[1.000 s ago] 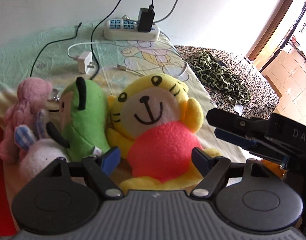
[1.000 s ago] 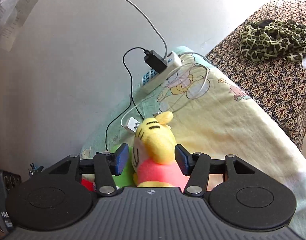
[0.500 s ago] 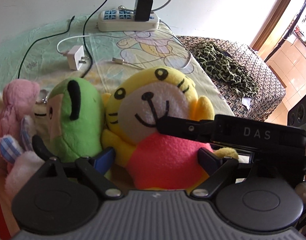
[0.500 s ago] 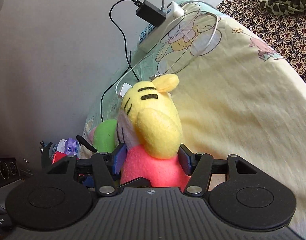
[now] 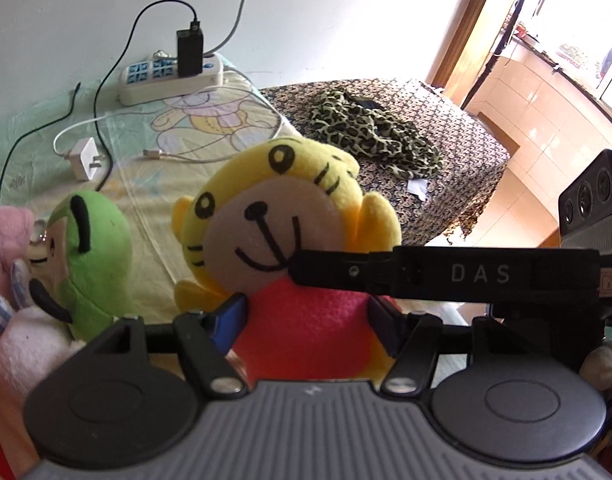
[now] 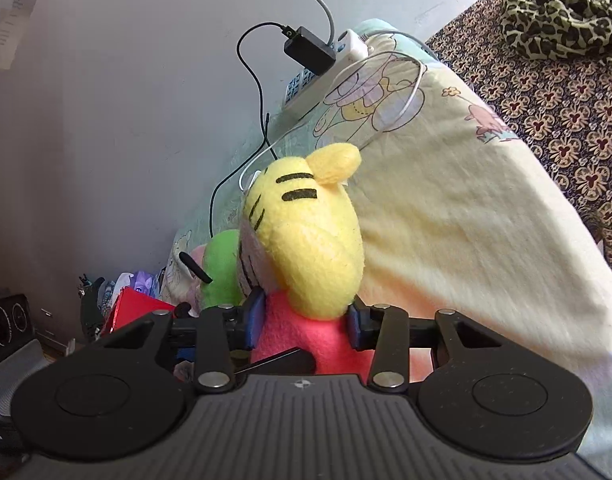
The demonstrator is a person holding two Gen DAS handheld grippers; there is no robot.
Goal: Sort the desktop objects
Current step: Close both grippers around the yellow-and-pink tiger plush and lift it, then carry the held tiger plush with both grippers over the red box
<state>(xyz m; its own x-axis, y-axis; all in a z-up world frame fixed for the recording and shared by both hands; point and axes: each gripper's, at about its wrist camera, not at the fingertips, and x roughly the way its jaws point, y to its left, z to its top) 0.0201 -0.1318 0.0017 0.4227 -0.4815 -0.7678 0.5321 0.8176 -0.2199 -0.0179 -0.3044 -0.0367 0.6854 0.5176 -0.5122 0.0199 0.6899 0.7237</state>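
A yellow tiger plush (image 5: 278, 216) with a red body sits upright on the pale cartoon-print sheet (image 5: 146, 208). My left gripper (image 5: 306, 320) has its blue pads pressed into both sides of the red body, jaws still closing. The right gripper's black finger (image 5: 425, 276) crosses in front of the plush's chin. In the right wrist view the tiger plush (image 6: 309, 240) shows from the side, and my right gripper (image 6: 306, 320) squeezes its body just under the head, jaws closing too. A green plush (image 5: 94, 248) stands close on the tiger's left.
A pink plush (image 5: 6, 236) and a white plush (image 5: 26, 344) crowd the left edge. Behind lie a white charger (image 5: 86, 158), loose cables and a power strip (image 5: 166, 80) by the wall. A leopard-print cloth (image 5: 369, 132) lies on the patterned table to the right.
Both grippers have narrowed onto the tiger plush. The right gripper's finger slid in across its chin, and the plush now sits higher and further from the green plush.
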